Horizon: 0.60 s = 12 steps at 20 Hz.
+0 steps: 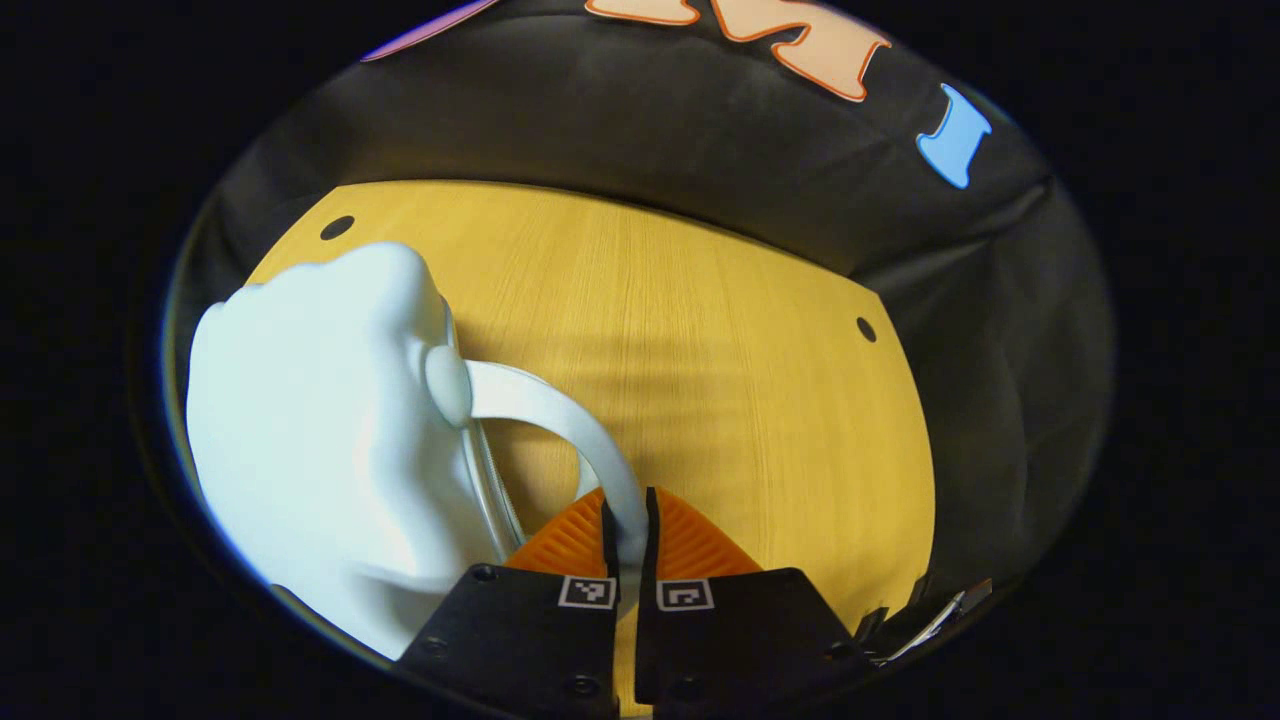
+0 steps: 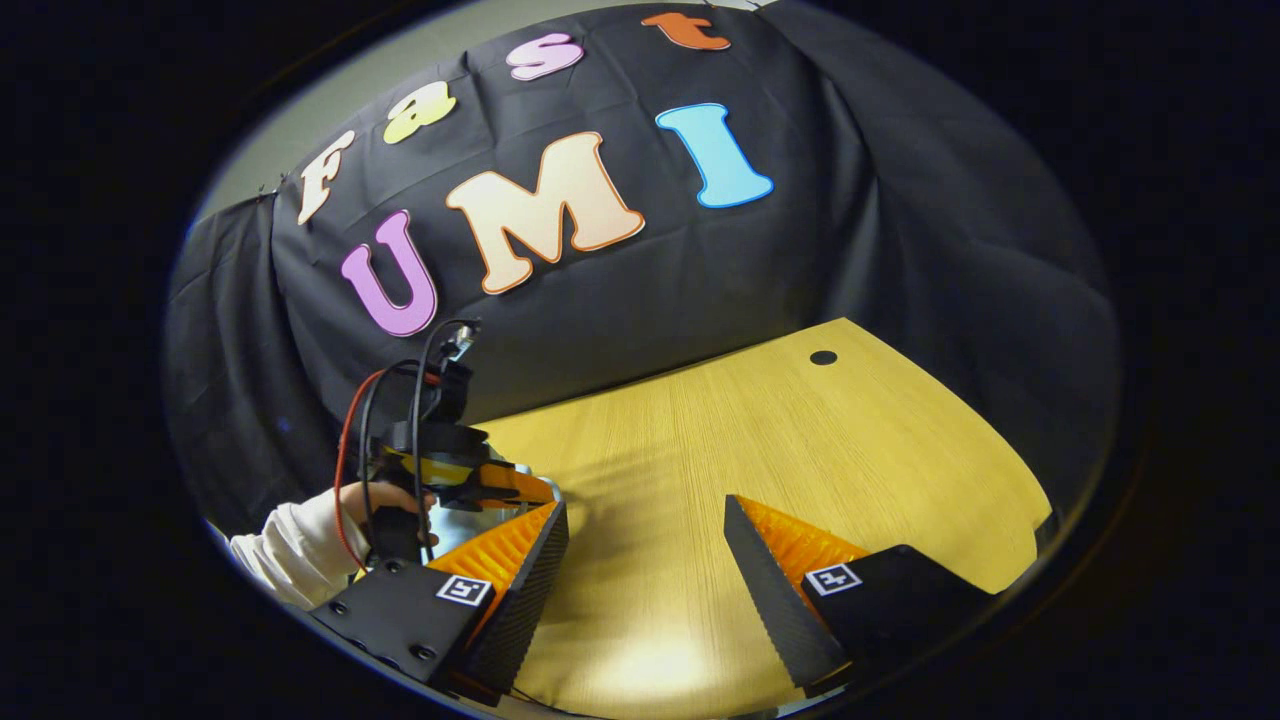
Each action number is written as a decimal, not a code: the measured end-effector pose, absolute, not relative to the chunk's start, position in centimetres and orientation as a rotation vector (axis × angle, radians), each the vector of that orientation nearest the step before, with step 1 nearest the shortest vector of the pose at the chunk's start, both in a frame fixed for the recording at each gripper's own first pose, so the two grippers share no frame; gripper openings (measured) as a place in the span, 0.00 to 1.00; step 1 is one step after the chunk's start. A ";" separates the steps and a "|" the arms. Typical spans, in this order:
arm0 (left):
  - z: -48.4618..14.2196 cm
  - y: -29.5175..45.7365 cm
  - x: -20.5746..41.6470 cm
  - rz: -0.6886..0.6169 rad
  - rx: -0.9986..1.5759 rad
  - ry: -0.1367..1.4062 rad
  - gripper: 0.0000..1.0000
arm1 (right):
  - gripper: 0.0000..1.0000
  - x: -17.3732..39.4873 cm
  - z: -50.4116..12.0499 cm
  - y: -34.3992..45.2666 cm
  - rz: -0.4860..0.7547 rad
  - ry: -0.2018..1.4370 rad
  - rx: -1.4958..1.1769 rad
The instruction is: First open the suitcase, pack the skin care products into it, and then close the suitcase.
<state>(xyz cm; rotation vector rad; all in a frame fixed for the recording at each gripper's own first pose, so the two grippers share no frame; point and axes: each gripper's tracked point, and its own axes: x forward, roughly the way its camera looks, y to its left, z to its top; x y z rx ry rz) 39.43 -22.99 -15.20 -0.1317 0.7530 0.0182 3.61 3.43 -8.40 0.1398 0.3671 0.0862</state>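
Observation:
A pale white hard-shell suitcase [image 1: 310, 440] stands at the left of the left gripper view on the yellow wooden table [image 1: 700, 330]. Its curved white handle [image 1: 560, 410] arcs out from the shell, and my left gripper [image 1: 630, 500] is shut on the handle's end. In the right gripper view my right gripper [image 2: 645, 515] is open over the bare table [image 2: 800, 440], with nothing between its fingers. The left gripper [image 2: 440, 470] shows there at the far left, held by a hand [image 2: 375, 497] in a white sleeve [image 2: 290, 550].
The tabletop has round cable holes [image 1: 337, 227] [image 1: 866, 329] [image 2: 823, 357] near its far corners. The black cloth wall closes the back and the sides. A dark metal part [image 1: 940, 615] sits at the table's near right edge.

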 end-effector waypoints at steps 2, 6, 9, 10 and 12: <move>-16.1 -22.9 39.5 0.032 -0.102 0.777 0.04 | 0.98 3.6 -8.3 3.2 0.096 0.369 0.127; -16.9 -22.4 39.9 0.078 -0.088 0.782 0.11 | 0.98 3.6 -8.0 2.4 0.111 0.366 0.099; -15.7 -23.8 40.1 0.062 -0.058 0.744 0.34 | 0.98 3.4 -7.8 2.0 0.130 0.364 0.093; -15.3 -24.5 40.1 0.056 -0.038 0.726 0.52 | 0.98 3.3 -7.6 1.9 0.134 0.360 0.087; -13.5 -25.4 38.6 0.036 -0.027 0.684 0.82 | 0.98 2.9 -7.2 1.6 0.143 0.347 0.075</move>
